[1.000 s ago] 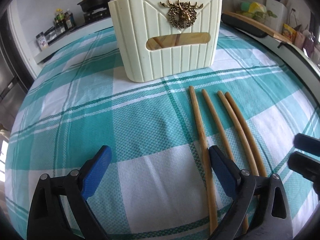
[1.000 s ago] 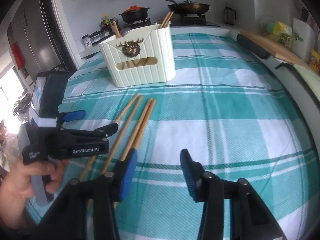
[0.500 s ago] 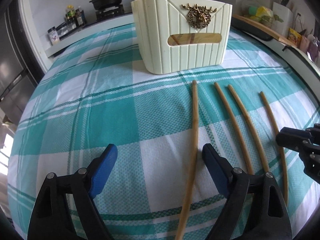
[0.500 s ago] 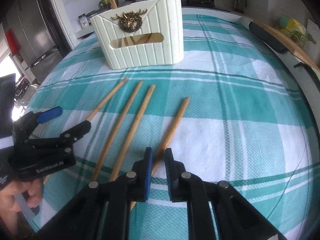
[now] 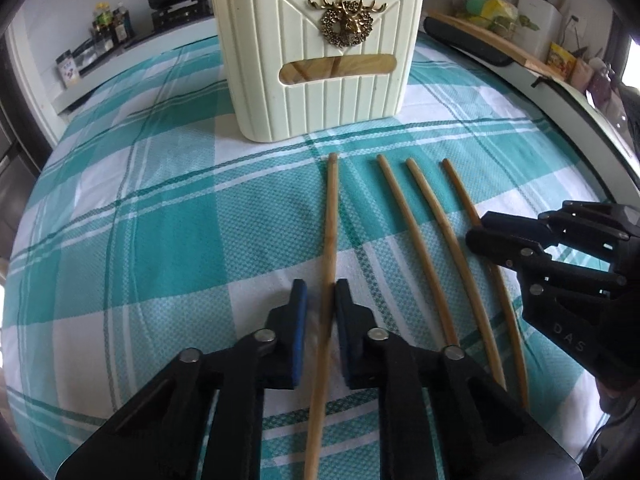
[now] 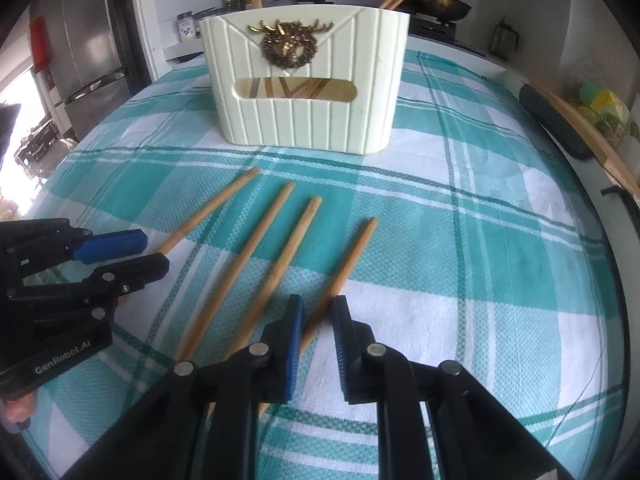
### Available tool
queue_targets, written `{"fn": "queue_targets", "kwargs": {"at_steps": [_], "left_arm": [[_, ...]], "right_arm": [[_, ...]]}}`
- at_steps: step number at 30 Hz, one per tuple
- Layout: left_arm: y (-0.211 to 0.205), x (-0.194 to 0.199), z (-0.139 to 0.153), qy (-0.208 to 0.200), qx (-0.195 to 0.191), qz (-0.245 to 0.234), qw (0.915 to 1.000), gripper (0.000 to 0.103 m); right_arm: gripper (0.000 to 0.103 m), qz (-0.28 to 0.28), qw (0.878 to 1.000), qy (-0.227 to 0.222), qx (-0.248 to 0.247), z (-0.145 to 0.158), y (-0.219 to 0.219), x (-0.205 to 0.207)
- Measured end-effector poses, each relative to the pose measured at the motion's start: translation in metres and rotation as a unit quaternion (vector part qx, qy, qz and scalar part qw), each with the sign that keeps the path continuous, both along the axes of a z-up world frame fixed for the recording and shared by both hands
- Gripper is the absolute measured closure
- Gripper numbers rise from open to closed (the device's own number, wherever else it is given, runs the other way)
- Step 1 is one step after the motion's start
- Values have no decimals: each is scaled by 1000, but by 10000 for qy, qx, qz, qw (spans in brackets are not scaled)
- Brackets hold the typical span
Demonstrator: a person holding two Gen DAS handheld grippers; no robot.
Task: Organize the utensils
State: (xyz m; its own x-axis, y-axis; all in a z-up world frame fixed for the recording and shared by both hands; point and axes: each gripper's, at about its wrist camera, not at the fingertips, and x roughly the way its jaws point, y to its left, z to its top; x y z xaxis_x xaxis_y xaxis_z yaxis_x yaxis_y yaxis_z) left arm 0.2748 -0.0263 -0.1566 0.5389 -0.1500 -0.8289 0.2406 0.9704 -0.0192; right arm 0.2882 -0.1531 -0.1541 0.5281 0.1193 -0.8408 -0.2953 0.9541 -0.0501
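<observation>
— left hand-held gripper (image 5: 321,300): a second ago its jaws were spread wide, now they've narrowed around the leftmost chopstick (image 5: 331,216); whether the pads truly clamp it i cannot tell.
— and the other one?
— right hand-held gripper (image 6: 316,322) closed half a second back and sits closed around the rightmost chopstick (image 6: 352,256). both sticks lie on the worktop (image 5: 160,216), so i'd judge a double pick-up toward the cream holder (image 5: 320,60).
— the middle two chopsticks (image 6: 256,248)?
— untouched, between the grippers.
— anything only one view gives?
— right view shows the person's fingertip (image 6: 16,412); left view shows the right tool's side.
</observation>
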Motion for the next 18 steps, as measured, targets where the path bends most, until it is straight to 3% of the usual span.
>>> {"fn": "queue_targets", "kwargs": {"at_steps": [7,13,18], "left_arm": [[22,-15,0,46,-333,546,9979,97],[43,-38,-1,60,-573,1014,9932,97],[41,-46,-2,-20,-481,990,9939,95]], "right_arm": [[88,766,9966,9,-314,1,2,-17],[88,954,9945,40,-429,2,-7,-45],[88,1011,9934,0,-536,4,-7,-62]]}}
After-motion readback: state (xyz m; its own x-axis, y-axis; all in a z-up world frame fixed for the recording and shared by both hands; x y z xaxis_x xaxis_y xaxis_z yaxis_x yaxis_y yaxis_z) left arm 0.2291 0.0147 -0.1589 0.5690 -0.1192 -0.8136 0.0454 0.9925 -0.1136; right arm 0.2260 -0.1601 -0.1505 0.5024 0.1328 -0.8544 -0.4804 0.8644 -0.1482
